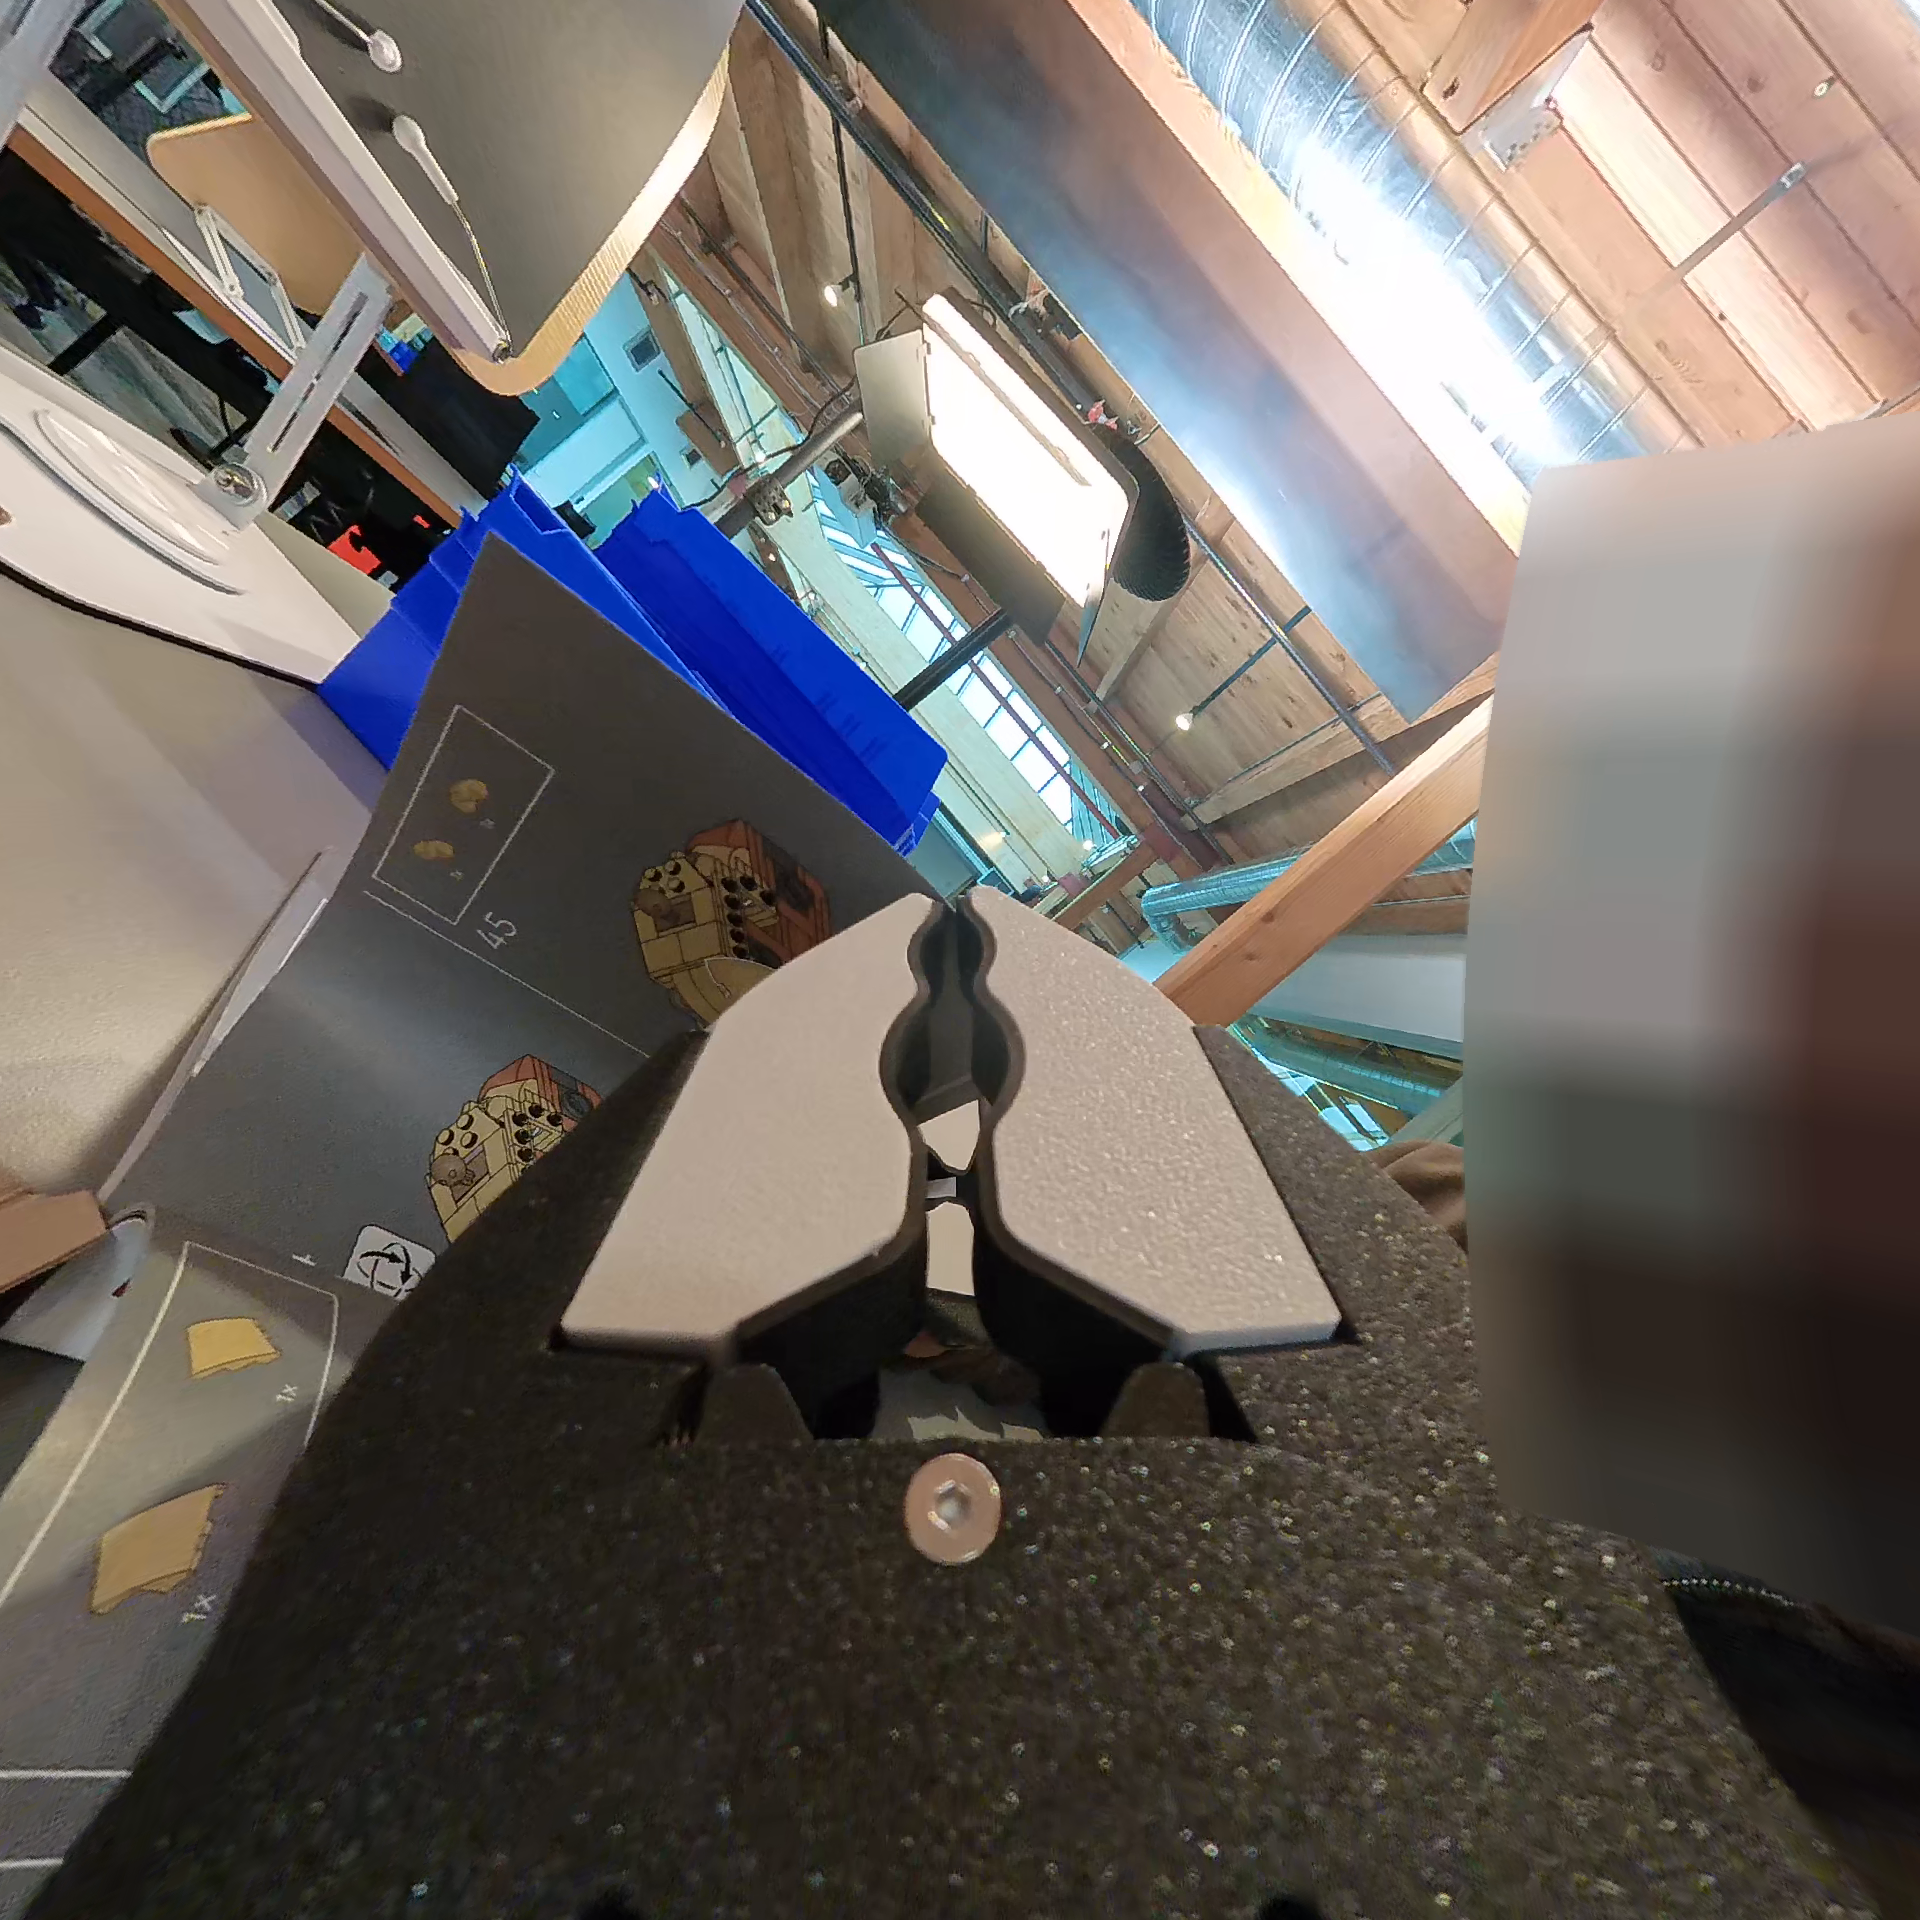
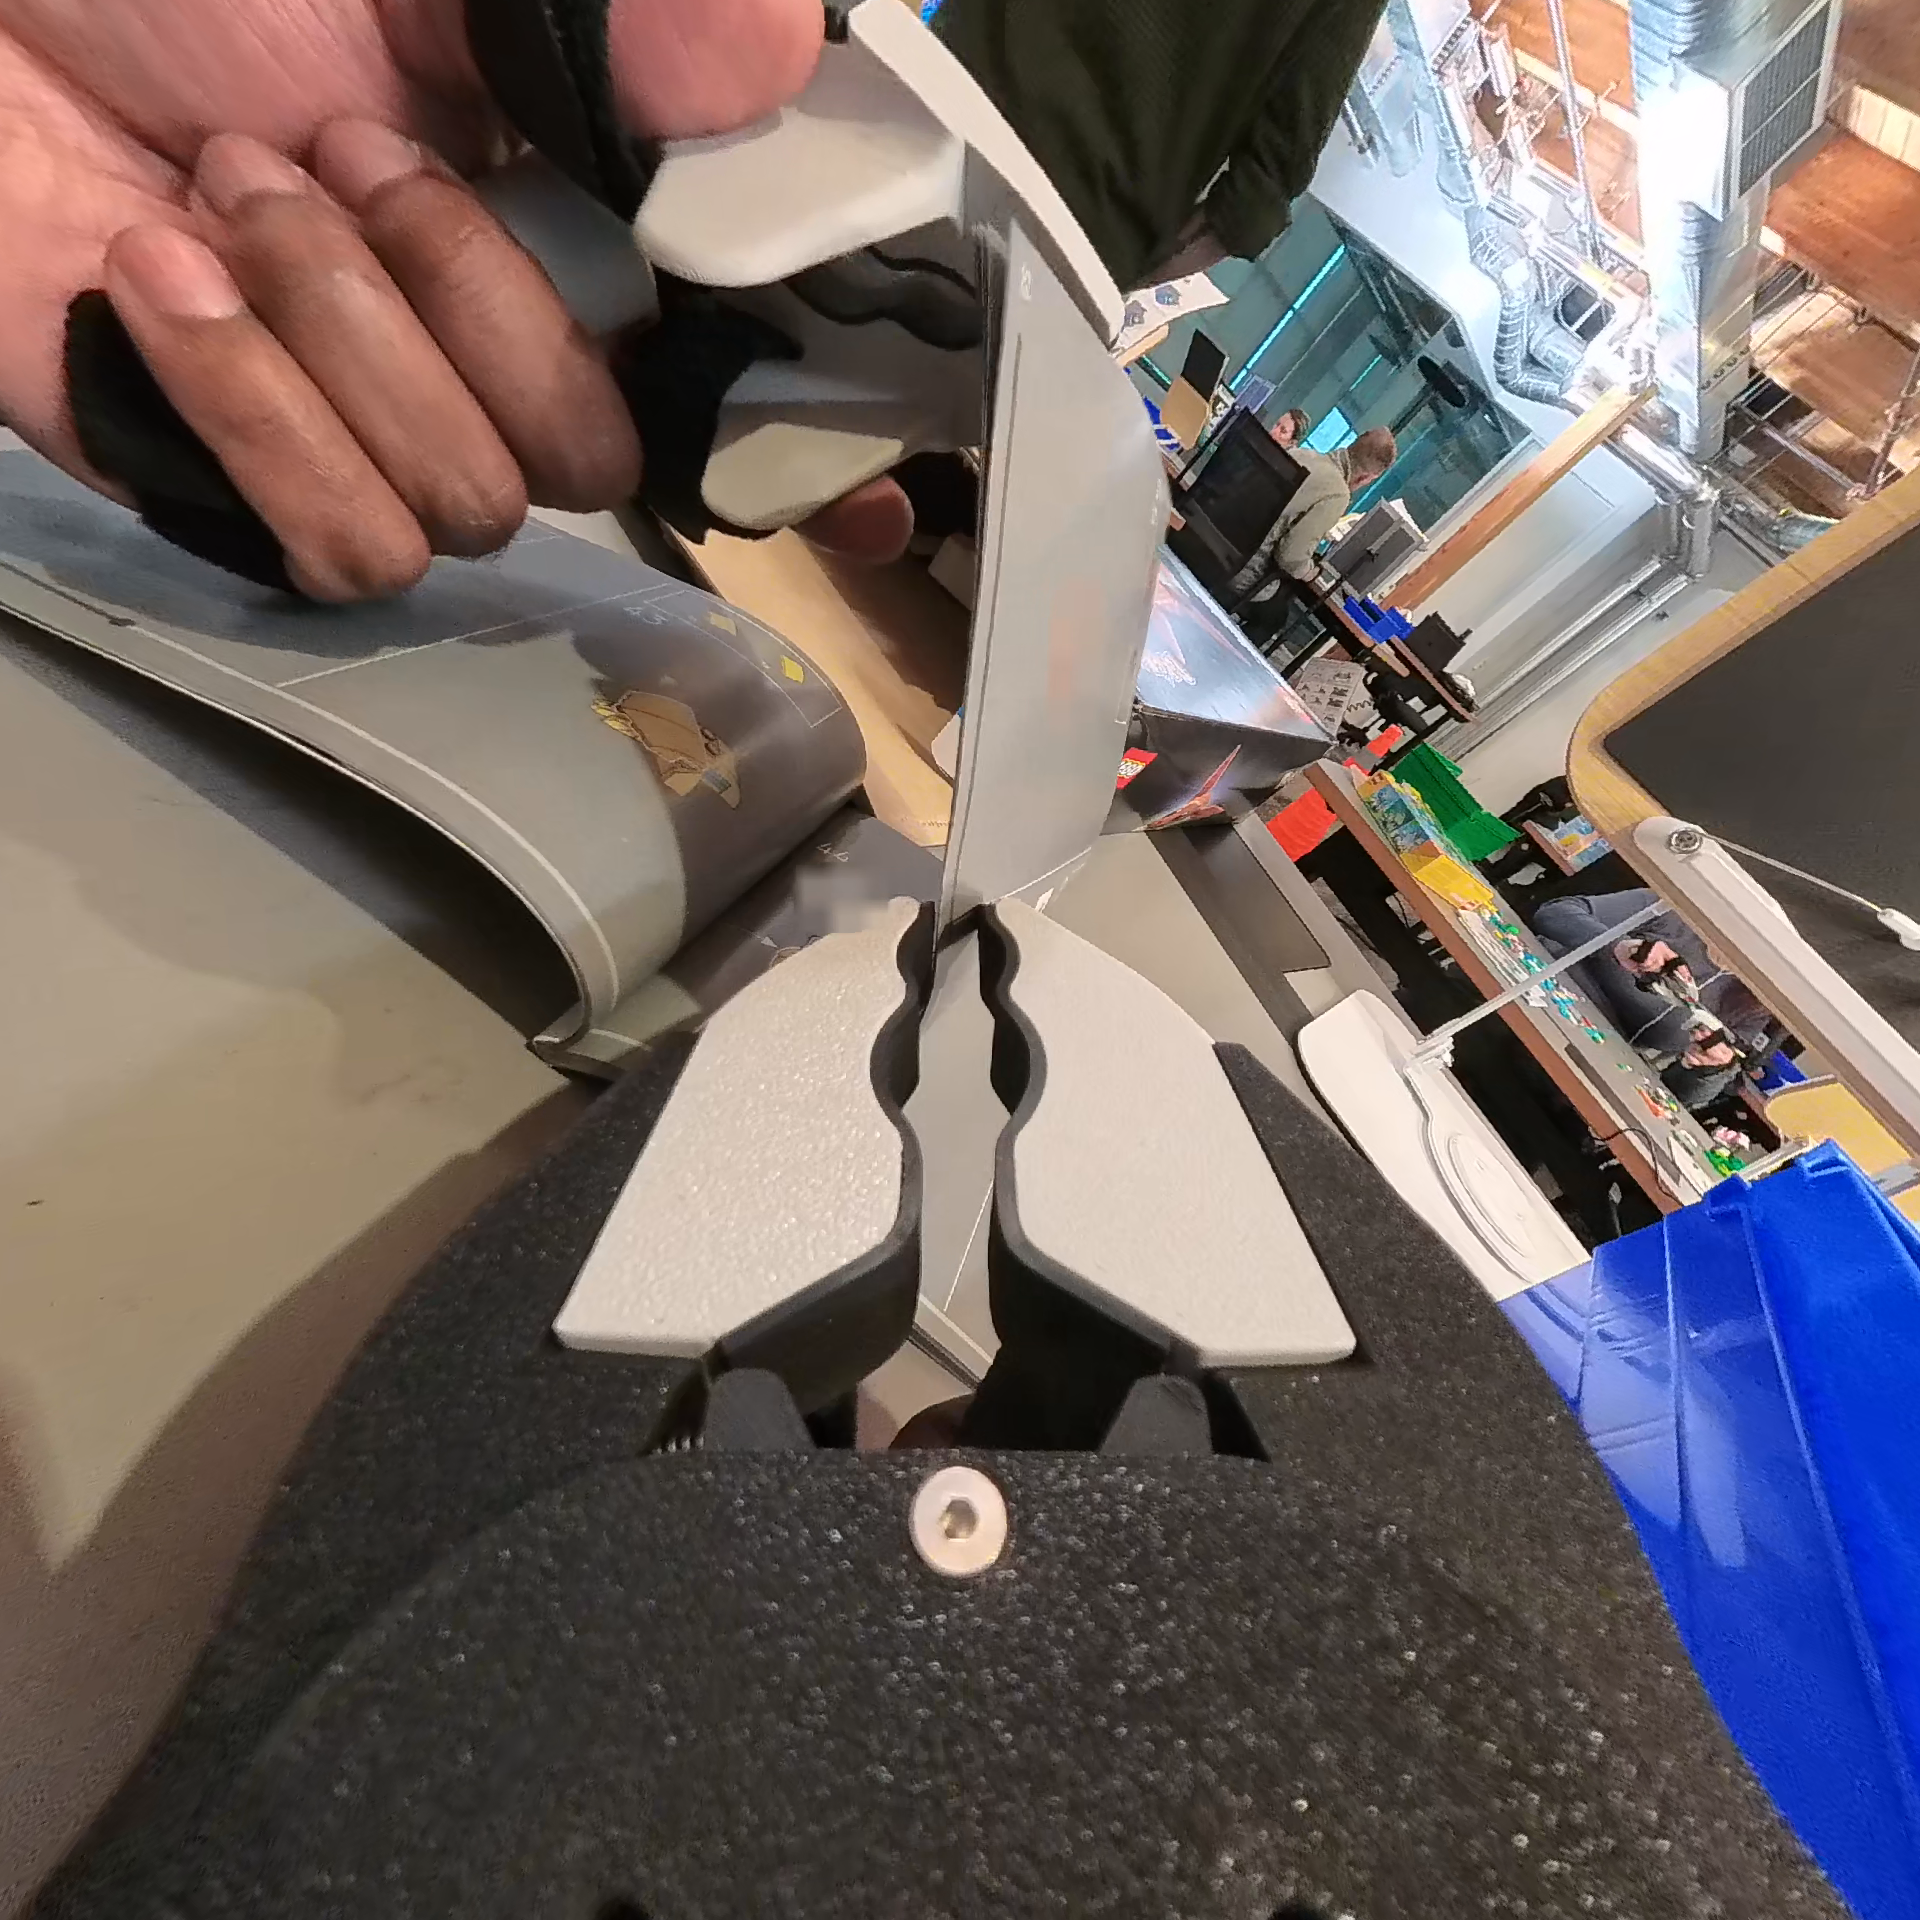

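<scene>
An open instruction booklet (image 2: 582,748) with grey pages lies on the table (image 2: 156,1091). One page (image 2: 1049,582) stands lifted, stretched between both grippers. My right gripper (image 2: 958,930) is shut on the page's lower corner, which fills the space between its pads. My left gripper (image 1: 956,914) is shut with its tips together on the page's edge (image 1: 582,831). It also shows in the right wrist view (image 2: 971,239), above, pinching the page's upper part, with a person's hand (image 2: 312,312) around it. The rest of the booklet curls up at the left.
Blue plastic bins stand behind the booklet (image 1: 748,665) and at the right (image 2: 1766,1403). A dark printed box (image 2: 1216,717) and brown cardboard (image 2: 831,644) lie beyond the booklet. A white lamp base (image 2: 1455,1164) stands at the right. People sit at tables farther off. The left gripper's tips are roughly 10 cm from the right gripper's.
</scene>
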Motion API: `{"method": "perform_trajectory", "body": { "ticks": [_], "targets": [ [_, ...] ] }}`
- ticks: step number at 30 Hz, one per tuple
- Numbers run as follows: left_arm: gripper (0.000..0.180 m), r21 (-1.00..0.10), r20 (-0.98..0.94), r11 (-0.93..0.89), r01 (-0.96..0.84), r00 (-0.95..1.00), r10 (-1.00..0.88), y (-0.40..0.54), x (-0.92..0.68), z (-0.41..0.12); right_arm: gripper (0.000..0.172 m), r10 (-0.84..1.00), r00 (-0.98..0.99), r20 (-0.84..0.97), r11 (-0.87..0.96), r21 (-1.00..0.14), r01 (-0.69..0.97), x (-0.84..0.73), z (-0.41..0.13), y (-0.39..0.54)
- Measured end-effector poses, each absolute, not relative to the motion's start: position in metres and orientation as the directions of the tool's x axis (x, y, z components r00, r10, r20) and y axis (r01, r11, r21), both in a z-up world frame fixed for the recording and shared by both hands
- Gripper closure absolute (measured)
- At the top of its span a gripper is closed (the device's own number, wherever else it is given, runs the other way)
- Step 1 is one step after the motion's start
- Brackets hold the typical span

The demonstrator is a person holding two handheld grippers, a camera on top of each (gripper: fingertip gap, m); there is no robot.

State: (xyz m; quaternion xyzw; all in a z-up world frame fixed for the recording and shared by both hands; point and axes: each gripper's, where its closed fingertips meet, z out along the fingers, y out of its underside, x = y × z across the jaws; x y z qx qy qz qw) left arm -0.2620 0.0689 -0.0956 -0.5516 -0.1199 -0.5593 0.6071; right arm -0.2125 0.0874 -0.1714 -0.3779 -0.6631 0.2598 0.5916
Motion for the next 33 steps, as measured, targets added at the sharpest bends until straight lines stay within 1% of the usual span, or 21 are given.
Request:
{"method": "perform_trajectory", "body": {
  "ticks": [13, 18, 26, 33],
  "targets": [
    [0.180, -0.535, 0.762, -0.238, 0.811, 0.343, -0.549, 0.069, -0.260, -0.097, 0.163, 0.808, -0.019, 0.589, 0.581, -0.791, 0.192, -0.213, -0.172, 0.087],
    [0.180, -0.584, 0.749, -0.253, 0.771, 0.390, -0.536, 0.070, -0.255, -0.102, 0.163, 0.806, -0.023, 0.592, 0.584, -0.789, 0.192, -0.213, -0.172, 0.086],
    [0.180, -0.712, 0.671, -0.242, 0.660, 0.536, -0.511, 0.070, -0.248, -0.110, 0.161, 0.796, -0.032, 0.605, 0.599, -0.777, 0.196, -0.214, -0.174, 0.084],
    [0.180, -0.736, 0.652, -0.227, 0.637, 0.579, -0.490, 0.069, -0.252, -0.111, 0.157, 0.797, -0.033, 0.603, 0.597, -0.779, 0.195, -0.214, -0.173, 0.085]
  ]
}}
